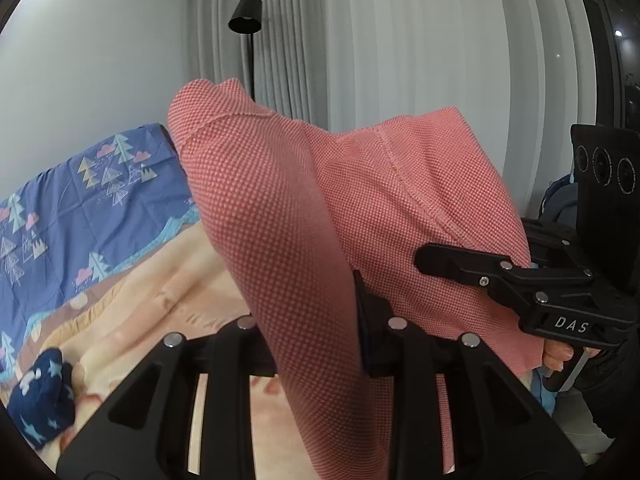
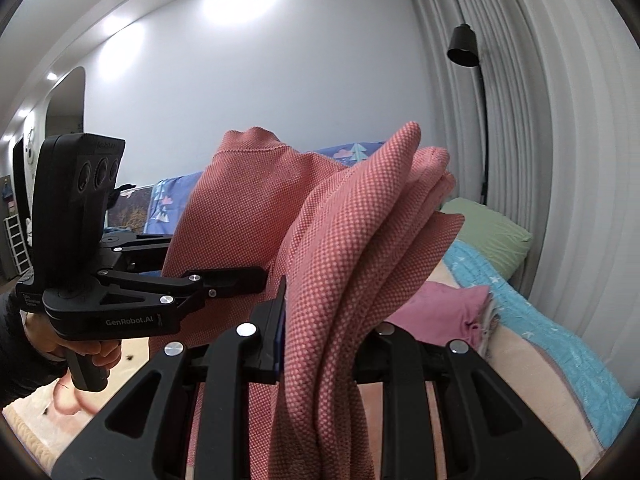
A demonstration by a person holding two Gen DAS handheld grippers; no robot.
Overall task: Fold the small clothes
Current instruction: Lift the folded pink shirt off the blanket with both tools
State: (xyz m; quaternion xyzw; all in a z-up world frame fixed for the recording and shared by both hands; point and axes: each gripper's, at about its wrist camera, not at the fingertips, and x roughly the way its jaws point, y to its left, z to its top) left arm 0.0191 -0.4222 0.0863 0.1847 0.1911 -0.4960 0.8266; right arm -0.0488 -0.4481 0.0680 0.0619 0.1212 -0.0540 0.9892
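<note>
A salmon-pink knitted garment hangs in the air over the bed, held up by both grippers. In the left wrist view my left gripper is shut on a thick fold of it, and the cloth drapes over and hides the left finger. My right gripper comes in from the right, pinching the garment's other side. In the right wrist view my right gripper is shut on several bunched layers of the garment. The left gripper, held by a hand, grips the flat panel on the left.
Below lies a bed with a peach blanket and a blue tree-print sheet. A navy star-print bundle sits at lower left. A pink cloth, turquoise quilt and green pillow lie right. A black lamp stands by grey curtains.
</note>
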